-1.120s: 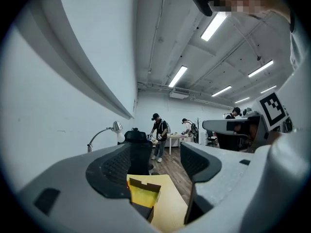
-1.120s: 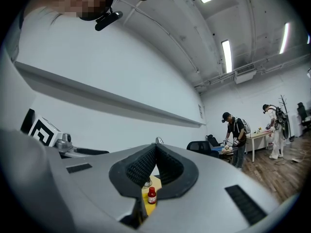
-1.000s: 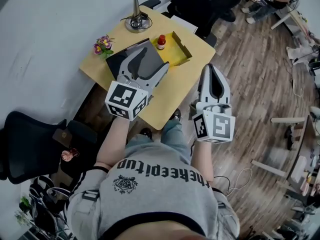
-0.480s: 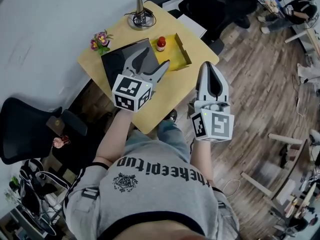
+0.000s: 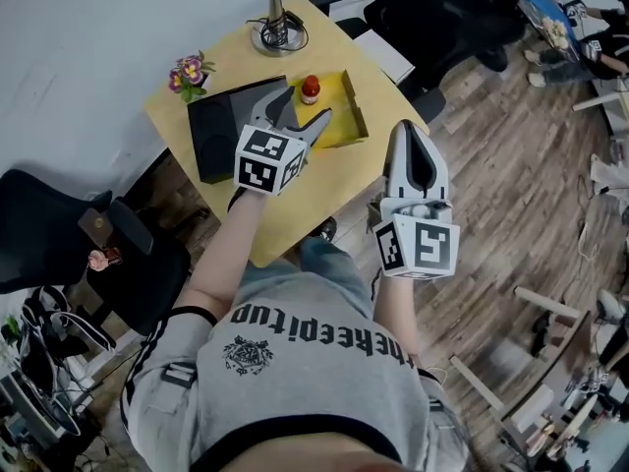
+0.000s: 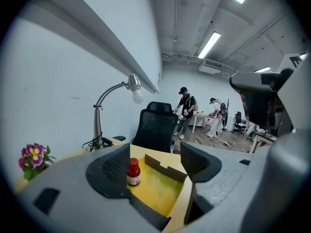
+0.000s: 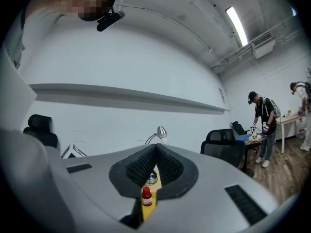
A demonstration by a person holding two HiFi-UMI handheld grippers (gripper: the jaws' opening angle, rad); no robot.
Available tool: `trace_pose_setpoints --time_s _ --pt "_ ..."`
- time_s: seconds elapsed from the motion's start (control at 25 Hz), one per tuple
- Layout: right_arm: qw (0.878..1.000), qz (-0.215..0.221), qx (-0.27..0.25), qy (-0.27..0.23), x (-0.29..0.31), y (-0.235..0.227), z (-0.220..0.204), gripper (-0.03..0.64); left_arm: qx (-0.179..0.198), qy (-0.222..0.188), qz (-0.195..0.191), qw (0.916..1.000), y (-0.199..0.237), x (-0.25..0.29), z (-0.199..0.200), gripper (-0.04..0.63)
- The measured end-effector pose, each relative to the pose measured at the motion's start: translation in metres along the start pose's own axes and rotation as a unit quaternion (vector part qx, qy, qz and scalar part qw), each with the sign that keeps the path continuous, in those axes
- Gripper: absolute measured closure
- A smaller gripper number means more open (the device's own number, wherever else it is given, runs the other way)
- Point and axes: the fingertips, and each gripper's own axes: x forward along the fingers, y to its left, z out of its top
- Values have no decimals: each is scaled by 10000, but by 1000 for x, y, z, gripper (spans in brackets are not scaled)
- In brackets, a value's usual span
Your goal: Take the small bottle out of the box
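One small bottle (image 6: 133, 172) stands beyond left gripper's (image 6: 158, 164) spread jaws.

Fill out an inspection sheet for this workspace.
Surface: yellow table, mostly bare near the front edge.
Job's things: small bottle upright in a corner of the open yellow box.
Clutter: desk lamp, flowers, dark flat panel.
Grippers: left hand-held gripper open, pointed at the bottle, holding nothing; right hand-held gripper shut, empty, beside the table's edge.
Cables: cord coiled round the lamp's base.
Surroundings: office chair, wood floor, people at far desks.
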Motion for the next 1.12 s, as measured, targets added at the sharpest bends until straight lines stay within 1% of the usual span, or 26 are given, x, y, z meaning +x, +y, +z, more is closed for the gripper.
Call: trace_pose_setpoints --time_s 0.28,0.52,0.64,0.76,1.12 --pt "9992 374 5 117 13 -17 -7 615 -22 417 432 9982 14 37 -23 291" --pt "9978 629 41 223 21 -29 -16 615 81 793 714 9943 25 57 -42 291" --pt "9971 718 47 262 25 -34 -19 615 181 948 757 9924 28 69 -52 291" --pt "9964 785 69 305 31 -40 -23 615 359 1112 779 9901 33 81 -61 291" --pt "9941 991 136 411 49 -51 -32 615 820 1716 849 9781 46 103 -80 291"
